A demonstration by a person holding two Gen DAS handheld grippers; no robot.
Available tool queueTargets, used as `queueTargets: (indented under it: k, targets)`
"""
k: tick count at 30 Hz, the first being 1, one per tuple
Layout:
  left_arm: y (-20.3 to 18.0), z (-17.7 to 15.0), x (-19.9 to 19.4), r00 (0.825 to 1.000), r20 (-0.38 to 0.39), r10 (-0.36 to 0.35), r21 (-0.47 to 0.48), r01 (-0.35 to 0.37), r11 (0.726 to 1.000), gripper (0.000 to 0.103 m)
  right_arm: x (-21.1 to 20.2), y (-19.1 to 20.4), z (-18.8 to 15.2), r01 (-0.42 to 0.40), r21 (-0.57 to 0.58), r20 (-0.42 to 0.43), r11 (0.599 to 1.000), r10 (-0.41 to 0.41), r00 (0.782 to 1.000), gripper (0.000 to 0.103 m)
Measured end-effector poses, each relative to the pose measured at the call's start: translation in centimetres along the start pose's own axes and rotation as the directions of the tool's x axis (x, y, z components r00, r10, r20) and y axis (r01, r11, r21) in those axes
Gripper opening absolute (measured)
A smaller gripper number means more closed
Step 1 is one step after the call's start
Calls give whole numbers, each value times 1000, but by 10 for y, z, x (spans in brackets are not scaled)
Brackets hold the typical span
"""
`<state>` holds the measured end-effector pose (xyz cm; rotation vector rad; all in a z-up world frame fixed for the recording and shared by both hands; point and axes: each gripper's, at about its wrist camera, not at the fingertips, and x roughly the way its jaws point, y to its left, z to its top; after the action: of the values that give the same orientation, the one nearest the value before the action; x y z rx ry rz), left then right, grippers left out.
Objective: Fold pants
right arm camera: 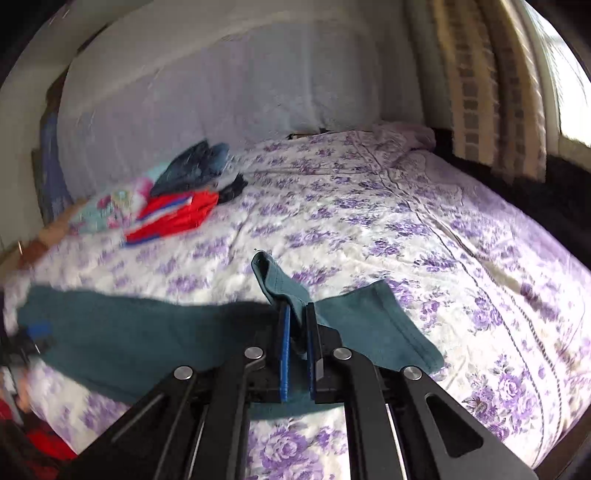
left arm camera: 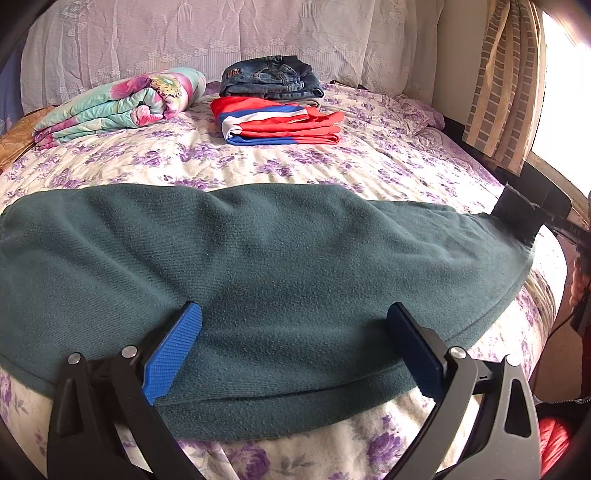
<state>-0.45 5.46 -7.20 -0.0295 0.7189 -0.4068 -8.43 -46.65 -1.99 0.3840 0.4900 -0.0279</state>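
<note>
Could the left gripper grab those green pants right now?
Probably yes: the left gripper is open with the green pants lying flat between its fingers, nothing covering them; the right gripper already pinches one leg end.

Bed point(left arm camera: 369, 162) spread with a cream quilt of purple flowers. White lace cloth point(left arm camera: 184, 33) hung along the wall behind. Striped beige curtain point(left arm camera: 506, 81) at right beside a bright window point(left arm camera: 565, 96). Folded floral blanket point(left arm camera: 122, 103), jeans point(left arm camera: 269, 77), red-and-blue garment point(left arm camera: 280, 123) near the head.
</note>
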Motion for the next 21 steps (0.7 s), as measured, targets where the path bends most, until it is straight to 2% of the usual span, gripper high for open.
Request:
queueTargets:
  k: [2, 3, 5, 7, 10, 13, 18, 20, 21]
  targets:
    - [0, 0, -1, 1000, 1, 0, -1, 0, 1000, 98, 10, -52, 12, 12, 208, -55, 978, 0, 998, 8]
    - [0, 0, -1, 1000, 0, 1, -1, -1, 1000, 98, 15, -73, 11, 35, 267, -95, 963, -10, 995, 8]
    - [0, 0, -1, 1000, 0, 1, -1, -1, 1000, 98, 13, -96, -1, 110, 322, -113, 940, -77, 991, 8]
    - [0, 0, 0, 1000, 0, 1, -1, -1, 1000, 98, 6, -98, -15, 107, 319, -107, 942, -76, 991, 11]
    - [0, 0, 0, 1000, -4, 5, -1, -5, 1000, 98, 0, -81, -32, 14, 300, -108, 954, 19, 994, 11]
    - [-1, 1, 0, 1000, -6, 9, -3, -9, 1000, 98, 5, -57, -33, -60, 256, -131, 965, 96, 987, 11]
    - [-1, 1, 0, 1000, -5, 9, -4, -9, 1000, 98, 5, -58, -29, 14, 252, -119, 967, 16, 993, 13]
    - [-1, 1, 0, 1000, -5, 9, -3, -9, 1000, 98, 5, -61, -29, 20, 269, -126, 963, 15, 992, 36]
    - [-1, 1, 0, 1000, -5, 9, -4, -9, 1000, 98, 7, -62, -28, 9, 274, -125, 962, 27, 992, 38]
